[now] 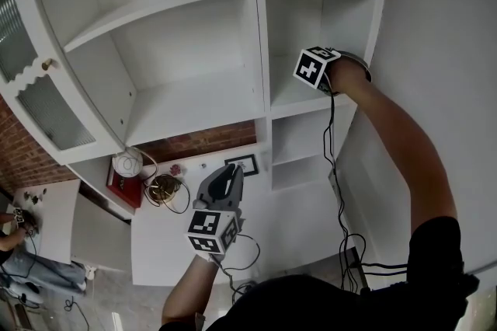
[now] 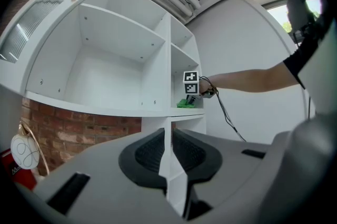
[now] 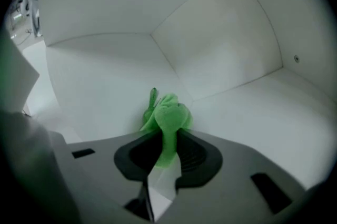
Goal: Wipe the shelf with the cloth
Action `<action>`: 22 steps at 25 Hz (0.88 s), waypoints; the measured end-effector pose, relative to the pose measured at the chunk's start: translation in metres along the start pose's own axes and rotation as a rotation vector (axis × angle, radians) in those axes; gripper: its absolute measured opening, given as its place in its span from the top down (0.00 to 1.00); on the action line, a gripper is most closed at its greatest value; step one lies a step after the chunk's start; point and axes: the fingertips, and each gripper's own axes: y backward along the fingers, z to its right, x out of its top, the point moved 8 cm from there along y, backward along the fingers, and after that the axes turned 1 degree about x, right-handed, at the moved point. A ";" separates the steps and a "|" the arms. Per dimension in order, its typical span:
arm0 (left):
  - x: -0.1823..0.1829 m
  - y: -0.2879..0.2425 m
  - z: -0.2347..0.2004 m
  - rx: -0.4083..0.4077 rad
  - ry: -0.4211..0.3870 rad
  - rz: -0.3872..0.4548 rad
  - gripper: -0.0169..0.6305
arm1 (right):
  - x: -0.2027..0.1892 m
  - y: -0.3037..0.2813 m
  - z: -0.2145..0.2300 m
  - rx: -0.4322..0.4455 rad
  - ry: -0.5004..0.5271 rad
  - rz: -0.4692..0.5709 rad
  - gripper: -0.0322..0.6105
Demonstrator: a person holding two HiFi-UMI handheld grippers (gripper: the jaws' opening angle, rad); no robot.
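we see a red brick wall behind a white counter. on it sit a red box, a white round object touching the box, a coil of golden wire just beside, and a small framed picture by the wall. a ribbed-glass door stands open at left.

Home rm w/ white shelf unit, brick wall.

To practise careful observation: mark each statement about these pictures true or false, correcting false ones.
1. The right gripper grips a green cloth. True.
2. The cloth is in the unit's wide left section. False: it is on a shelf in the narrow right section.
3. The left gripper holds a second cloth. False: nothing is between its jaws.
4. A brick wall shows behind the unit. True.
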 end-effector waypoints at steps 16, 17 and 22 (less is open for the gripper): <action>0.000 -0.010 0.006 -0.033 0.046 0.014 0.90 | -0.005 0.038 0.006 -0.305 0.150 0.146 0.83; 0.000 -0.011 0.007 -0.035 0.053 0.017 0.90 | -0.005 0.045 0.007 -0.215 0.070 0.222 0.83; -0.003 -0.012 0.013 -0.041 0.049 0.009 0.90 | 0.001 0.067 0.016 0.369 -0.365 0.546 0.83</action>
